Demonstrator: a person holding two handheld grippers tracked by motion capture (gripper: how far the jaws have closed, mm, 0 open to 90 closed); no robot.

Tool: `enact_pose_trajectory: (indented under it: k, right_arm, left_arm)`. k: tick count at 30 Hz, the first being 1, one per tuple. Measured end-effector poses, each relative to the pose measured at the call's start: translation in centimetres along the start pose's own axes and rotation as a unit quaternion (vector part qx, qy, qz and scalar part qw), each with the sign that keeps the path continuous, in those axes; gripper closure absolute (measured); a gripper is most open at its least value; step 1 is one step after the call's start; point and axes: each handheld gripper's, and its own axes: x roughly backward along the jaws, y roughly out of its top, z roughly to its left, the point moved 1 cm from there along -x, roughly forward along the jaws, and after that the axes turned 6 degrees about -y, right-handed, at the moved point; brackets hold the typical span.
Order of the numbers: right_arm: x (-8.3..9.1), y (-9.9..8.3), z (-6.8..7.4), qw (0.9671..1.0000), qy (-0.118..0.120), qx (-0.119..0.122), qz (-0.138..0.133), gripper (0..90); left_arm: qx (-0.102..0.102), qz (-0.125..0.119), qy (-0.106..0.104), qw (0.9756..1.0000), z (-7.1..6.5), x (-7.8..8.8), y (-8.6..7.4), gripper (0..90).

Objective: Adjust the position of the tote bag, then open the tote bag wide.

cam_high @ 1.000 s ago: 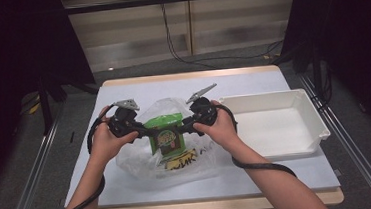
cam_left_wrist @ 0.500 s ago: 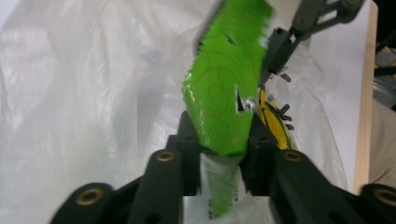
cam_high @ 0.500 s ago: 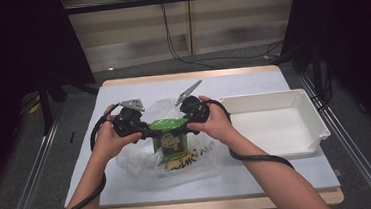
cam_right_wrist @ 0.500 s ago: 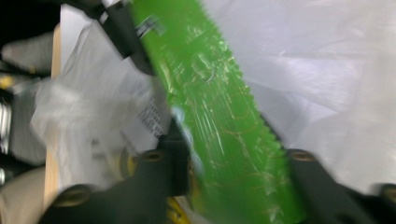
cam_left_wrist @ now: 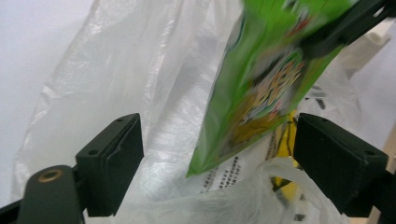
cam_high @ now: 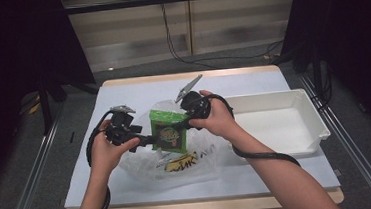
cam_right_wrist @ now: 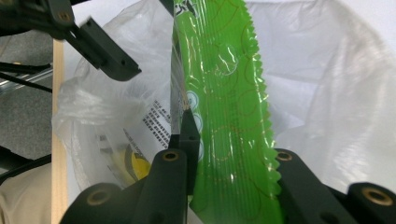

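At frame centre, the green packet (cam_high: 169,131) is pinched by the right gripper (cam_high: 187,125); the left gripper (cam_high: 149,139), just opened, is spread beside it above the plastic bag (cam_high: 143,164).

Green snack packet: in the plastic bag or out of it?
Out: the right gripper holds the green snack packet above the plastic bag.

A lab-style recording bay: a lone white-topped table (cam_high: 122,97) framed by black curtains (cam_high: 15,42) (drawn on both sides), metal rails (cam_high: 33,166), cables (cam_high: 179,45) trailing over grey carpet.
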Motion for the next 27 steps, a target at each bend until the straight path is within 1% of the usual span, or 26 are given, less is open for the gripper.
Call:
enact_pose_trajectory:
  k: [1, 2, 3, 5, 7, 8, 9, 10, 11, 12, 13, 14, 16, 17, 18, 19, 20, 21, 22, 23, 24, 26, 27]
  right_arm:
    - [0.2, 0.1, -0.1, 1.0, -0.002, 0.004, 0.0, 76.4]
    - [0.5, 0.3, -0.1, 1.0, -0.005, 0.003, 0.002, 76.3]
    - [0.7, 0.4, -0.1, 1.0, -0.007, 0.004, 0.0, 76.2]
    - [1.0, 0.8, -0.2, 1.0, -0.002, 0.006, 0.0, 76.3]
    - [1.1, 1.1, -0.1, 0.9999, -0.009, 0.011, 0.005, 76.2]
    - [1.3, 1.4, -0.1, 0.9998, -0.009, 0.018, 0.009, 76.2]
    - [1.4, 1.5, -0.1, 0.9997, -0.011, 0.018, 0.011, 76.2]
    - [1.6, 1.6, -0.1, 0.9997, -0.012, 0.018, 0.009, 76.1]
    - [1.9, 1.8, -0.1, 0.9997, -0.013, 0.02, 0.006, 76.1]
    - [2.2, 2.0, -0.1, 0.9998, -0.012, 0.019, 0.003, 76.1]
    - [2.5, 2.2, -0.1, 0.9998, -0.012, 0.017, -0.003, 76.1]
    - [2.8, 2.3, -0.1, 0.9998, -0.008, 0.017, -0.005, 76.1]
    - [3.5, 2.7, 0.1, 0.9996, -0.013, 0.024, -0.006, 76.0]
    - [3.7, 2.9, 0.2, 0.9995, -0.018, 0.025, -0.006, 76.0]
    - [4.1, 3.1, 0.2, 0.9995, -0.018, 0.025, -0.007, 76.0]
    - [4.4, 3.3, 0.3, 0.9995, -0.015, 0.026, -0.011, 76.0]
    - [4.7, 3.4, 0.2, 0.9995, -0.013, 0.027, -0.014, 76.0]
    - [5.0, 3.5, 0.2, 0.9996, -0.015, 0.022, -0.013, 76.0]
    - [5.1, 3.5, 0.2, 0.9994, -0.017, 0.028, -0.011, 76.0]
    - [5.2, 3.5, 0.3, 0.9994, -0.018, 0.028, -0.005, 76.0]
    - [5.2, 3.4, 0.4, 0.9992, -0.023, 0.032, 0.002, 76.0]
    - [5.5, 3.4, 0.5, 0.9991, -0.024, 0.033, 0.004, 76.0]
    - [5.7, 3.3, 0.5, 0.9993, -0.022, 0.031, 0.003, 76.0]
  left_arm:
    - [0.0, -0.002, 0.003, 1.0, -0.1, -0.1, -0.1, 14.6]
    - [0.002, 0.003, 0.004, 1.0, -0.1, -0.1, -0.1, 13.8]
    - [0.004, 0.001, 0.005, 1.0, -0.2, -0.2, -0.2, 13.0]
    - [0.009, 0.007, 0.007, 0.9999, -0.1, -0.2, -0.3, 11.9]
    - [0.014, 0.007, 0.004, 0.9999, 0.2, -0.1, -0.5, 11.2]
    - [0.015, 0.009, 0.007, 0.9998, 0.3, 0.0, -0.6, 10.7]
    - [0.013, 0.011, 0.015, 0.9997, 0.3, 0.1, -0.6, 9.9]
    - [0.014, 0.011, 0.017, 0.9997, 0.4, 0.2, -0.7, 9.6]
    - [0.02, 0.005, 0.017, 0.9996, 0.4, 0.3, -0.8, 9.1]
    - [0.016, 0.008, 0.023, 0.9996, 0.4, 0.5, -0.9, 8.2]
    - [0.017, 0.009, 0.027, 0.9995, 0.5, 0.7, -0.9, 7.8]
    - [0.016, 0.009, 0.027, 0.9995, 0.5, 0.8, -0.9, 7.4]
    - [0.021, 0.0, 0.028, 0.9994, 0.2, 1.0, -0.9, 6.7]
    - [0.015, 0.004, 0.025, 0.9996, 0.1, 1.0, -0.9, 6.8]
    - [0.014, 0.008, 0.021, 0.9997, 0.0, 1.0, -0.9, 6.6]
    - [0.016, 0.003, 0.02, 0.9997, -0.2, 0.9, -0.8, 6.4]
    - [0.014, 0.005, 0.02, 0.9997, -0.2, 0.9, -0.8, 6.4]
    - [0.016, 0.003, 0.021, 0.9996, -0.4, 0.8, -0.7, 6.3]
    - [0.01, 0.011, 0.019, 0.9997, -0.4, 1.0, -0.6, 6.0]
    - [0.01, 0.008, 0.018, 0.9997, -0.5, 0.9, -0.6, 6.0]
    - [0.013, 0.005, 0.017, 0.9998, -0.5, 0.9, -0.5, 5.8]
    - [0.012, 0.004, 0.013, 0.9998, -0.7, 0.8, -0.4, 5.8]
    - [0.009, 0.004, 0.015, 0.9998, -0.7, 0.9, -0.4, 5.7]
